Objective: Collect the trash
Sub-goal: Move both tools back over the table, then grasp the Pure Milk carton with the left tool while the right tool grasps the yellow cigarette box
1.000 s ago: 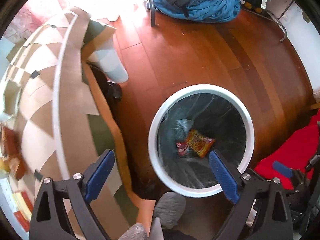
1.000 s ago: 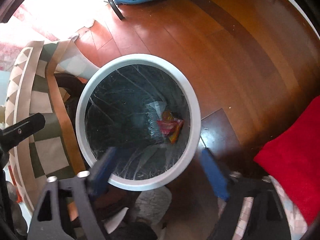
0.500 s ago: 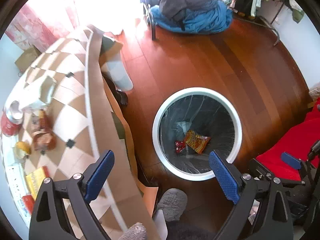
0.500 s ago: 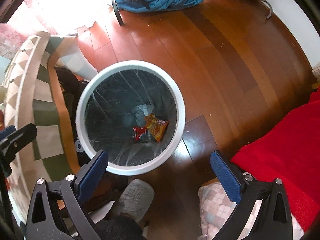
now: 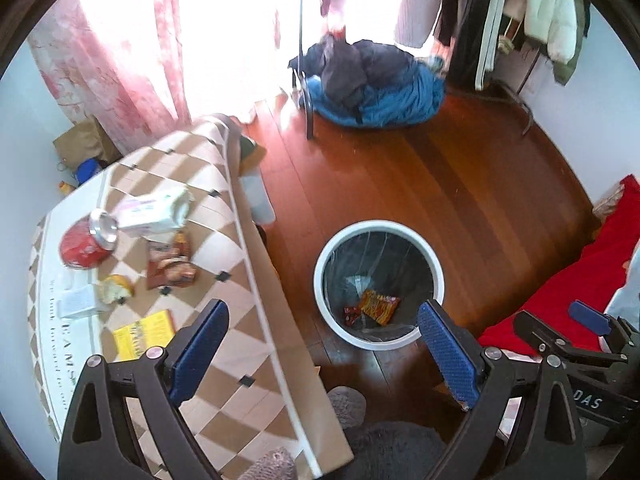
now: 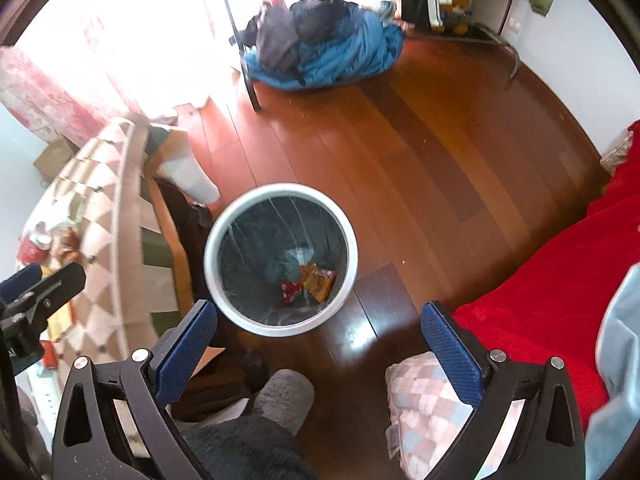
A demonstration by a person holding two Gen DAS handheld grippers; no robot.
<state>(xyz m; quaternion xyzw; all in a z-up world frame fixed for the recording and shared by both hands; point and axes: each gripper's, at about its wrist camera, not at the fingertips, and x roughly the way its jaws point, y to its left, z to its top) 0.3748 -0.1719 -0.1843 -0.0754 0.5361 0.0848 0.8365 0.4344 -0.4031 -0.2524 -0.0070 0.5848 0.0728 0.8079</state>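
A round white-rimmed bin (image 5: 430, 258) (image 6: 228, 220) with a dark liner stands on the wooden floor; an orange snack wrapper (image 5: 378, 306) (image 6: 318, 280) and a small red wrapper (image 5: 351, 314) (image 6: 290, 291) lie at its bottom. High above it, my left gripper (image 5: 322, 354) is open and holds nothing. My right gripper (image 6: 318, 354) is open too, empty, just nearer than the bin. On the checkered table (image 5: 240, 360) lie a brown snack packet (image 5: 170, 264), a white bag (image 5: 154, 214), a red can (image 5: 82, 244), a crust of bread (image 5: 116, 288) and a yellow packet (image 5: 144, 334).
The table edge (image 5: 266, 304) runs left of the bin. A red blanket (image 6: 552, 292) and a checked pillow (image 6: 428, 408) lie to the right. Blue bedding (image 6: 328, 56) on a chair and a clothes rack (image 5: 492, 12) stand at the far side. A grey slipper (image 6: 276, 396) shows below.
Both grippers have risen well above the bin, which now looks smaller. The tabletop with its litter has come into the left wrist view. The right jaws went from blurred to steady and wide.
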